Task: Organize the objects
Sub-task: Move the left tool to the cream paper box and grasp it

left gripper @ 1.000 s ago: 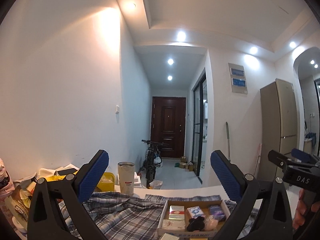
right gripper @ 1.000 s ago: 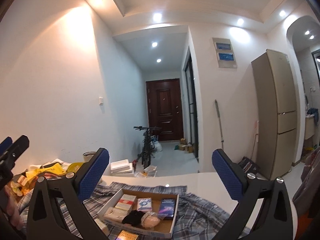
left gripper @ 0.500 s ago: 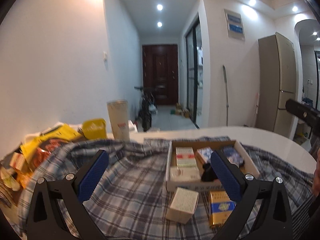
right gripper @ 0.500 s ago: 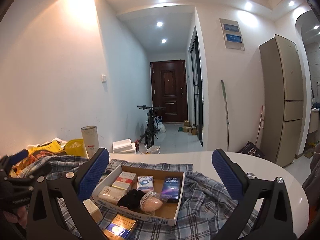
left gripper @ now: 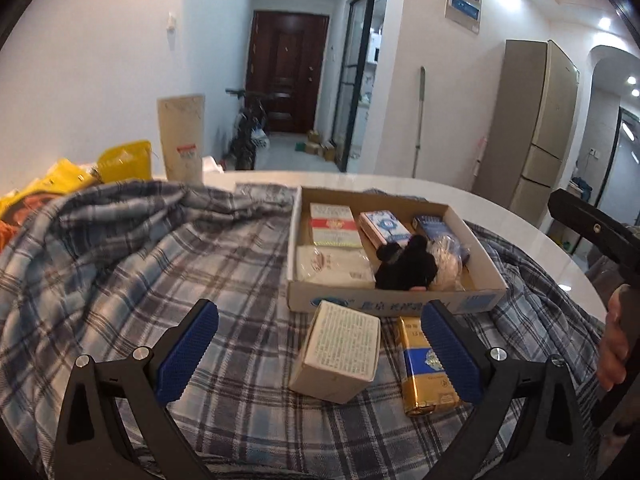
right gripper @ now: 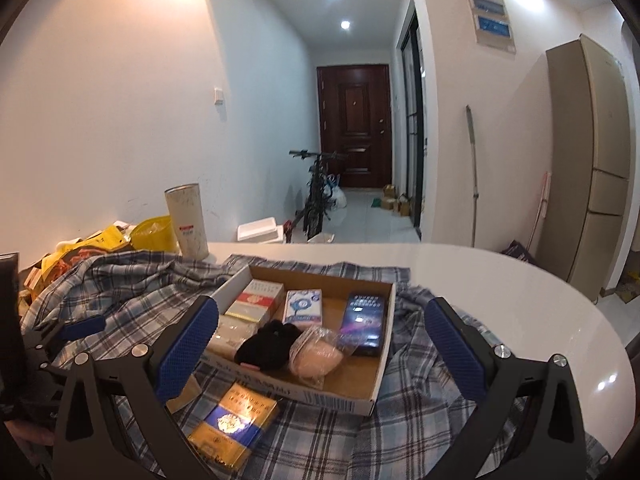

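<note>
Two grippers: both mine, both with the blue pads spread wide and nothing between them. My left gripper (left gripper: 318,356) hangs low over the plaid cloth, my right gripper (right gripper: 320,348) sits just beside it, a bit higher.
Nearest to my left: a white box (left gripper: 338,351) covered in small print, lying on the plaid shirt (left gripper: 140,264) right between the pads.
Next to it: a gold and blue pack (left gripper: 426,368), flat on the cloth, partly behind my right-side pad. Right wrist view shows the same pack (right gripper: 236,420) close to the tray's front wall.
Tray: shallow cardboard tray (left gripper: 394,304) sitting on the shirt, just past those two.
Inside the tray: a red and white pack (left gripper: 332,226) at the far left, a pale wrapped pack (left gripper: 330,266) in front of it, a blue-patterned white pack (left gripper: 384,226) in the middle, a dark blue box (right gripper: 362,322) on the right, a black fuzzy thing (left gripper: 406,266) and a clear bag (right gripper: 318,354) with something pinkish in it up front.
Further back: a beige tumbler (right gripper: 187,220) upright on the white table (right gripper: 500,280), yellow bags (left gripper: 120,160) to its left.
Way back: hallway with a bicycle (right gripper: 316,192) and a dark door (right gripper: 354,124).
</note>
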Motion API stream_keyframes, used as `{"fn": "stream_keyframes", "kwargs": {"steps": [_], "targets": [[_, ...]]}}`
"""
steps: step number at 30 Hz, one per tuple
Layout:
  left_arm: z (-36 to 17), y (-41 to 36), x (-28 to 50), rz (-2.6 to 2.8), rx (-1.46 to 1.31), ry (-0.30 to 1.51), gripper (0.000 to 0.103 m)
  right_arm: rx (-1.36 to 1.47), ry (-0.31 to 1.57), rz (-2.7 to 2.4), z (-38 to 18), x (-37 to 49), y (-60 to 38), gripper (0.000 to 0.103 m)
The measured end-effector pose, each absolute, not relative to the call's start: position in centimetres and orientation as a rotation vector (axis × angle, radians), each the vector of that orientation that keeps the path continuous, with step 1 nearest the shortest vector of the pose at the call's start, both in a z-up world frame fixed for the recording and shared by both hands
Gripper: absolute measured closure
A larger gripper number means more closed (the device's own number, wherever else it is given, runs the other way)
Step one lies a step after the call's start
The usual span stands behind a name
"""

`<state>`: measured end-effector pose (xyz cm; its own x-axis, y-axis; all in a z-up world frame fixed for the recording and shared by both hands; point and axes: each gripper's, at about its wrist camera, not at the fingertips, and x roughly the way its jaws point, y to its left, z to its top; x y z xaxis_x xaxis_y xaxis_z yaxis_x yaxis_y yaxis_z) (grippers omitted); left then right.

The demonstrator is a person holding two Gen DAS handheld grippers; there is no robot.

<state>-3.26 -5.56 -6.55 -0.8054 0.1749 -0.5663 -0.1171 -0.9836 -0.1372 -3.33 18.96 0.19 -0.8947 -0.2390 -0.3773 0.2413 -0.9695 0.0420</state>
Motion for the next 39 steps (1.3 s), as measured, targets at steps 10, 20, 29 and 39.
{"fn": "stream_keyframes", "kwargs": {"steps": [10,20,29,39], "targets": [[-7.0,-4.1,-3.6,2.787,-0.947,-0.057,0.014,0.647,0.022,-2.824,-0.6,-3.8,19.0,0.0],[-7.9,-2.4,-4.3,2.72,-1.017,0.039,0.023,0.685,0.069,-2.825,-1.2,-4.2,18.5,0.0],[-8.8,-2.5,-5.3,2.65,-1.08,0.0,0.057,0.733,0.094,-2.828,-2.1,-4.8,18.1,0.0],[-5.6,-4.6,-0.9,2.848,-0.713,-0.075,0.057,0.8,0.172,-2.832,-2.6,-5.1,16.8,0.0]]}}
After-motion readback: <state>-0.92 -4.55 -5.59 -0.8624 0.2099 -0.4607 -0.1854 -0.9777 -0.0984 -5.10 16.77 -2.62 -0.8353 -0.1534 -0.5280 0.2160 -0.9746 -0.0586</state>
